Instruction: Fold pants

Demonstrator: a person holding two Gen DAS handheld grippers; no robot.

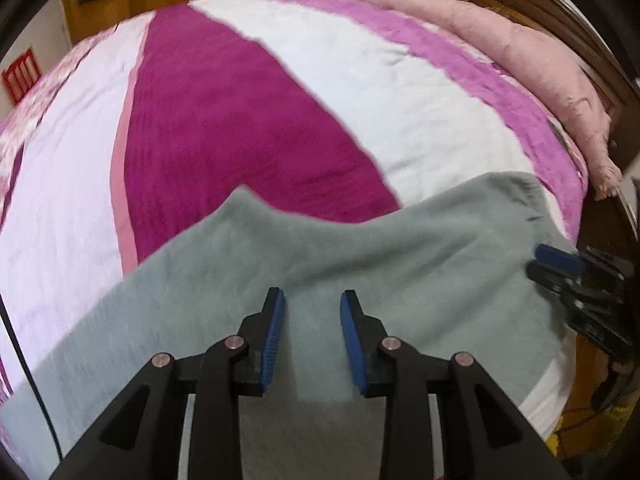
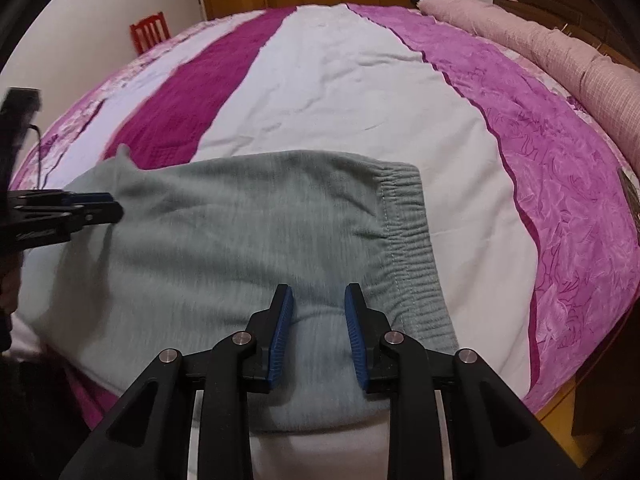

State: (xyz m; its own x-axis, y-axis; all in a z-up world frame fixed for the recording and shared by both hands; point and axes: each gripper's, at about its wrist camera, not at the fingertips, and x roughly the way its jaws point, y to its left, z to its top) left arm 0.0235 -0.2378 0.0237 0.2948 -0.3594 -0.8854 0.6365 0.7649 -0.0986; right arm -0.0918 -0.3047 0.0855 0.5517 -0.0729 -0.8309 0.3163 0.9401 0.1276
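Across the magenta, white and pink striped bedspread (image 2: 340, 92), soft grey-green pants with an elastic waistband (image 2: 248, 232) fill the lower frame, beneath the left gripper (image 1: 312, 300) and right gripper (image 2: 319, 296), both spread and grasping nothing.

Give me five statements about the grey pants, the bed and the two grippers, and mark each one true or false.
1. The grey pants lie on a bedspread striped in white, magenta and pink. True.
2. The elastic waistband is at the left end of the pants in the right wrist view. False: it is at the right end.
3. The left gripper has its jaws apart with nothing between them. True.
4. The right gripper is clamped shut on the waistband. False: its jaws stand open over the grey fabric beside the waistband.
5. A long pink pillow lies along the bed's right edge, by the dark wooden headboard. True.
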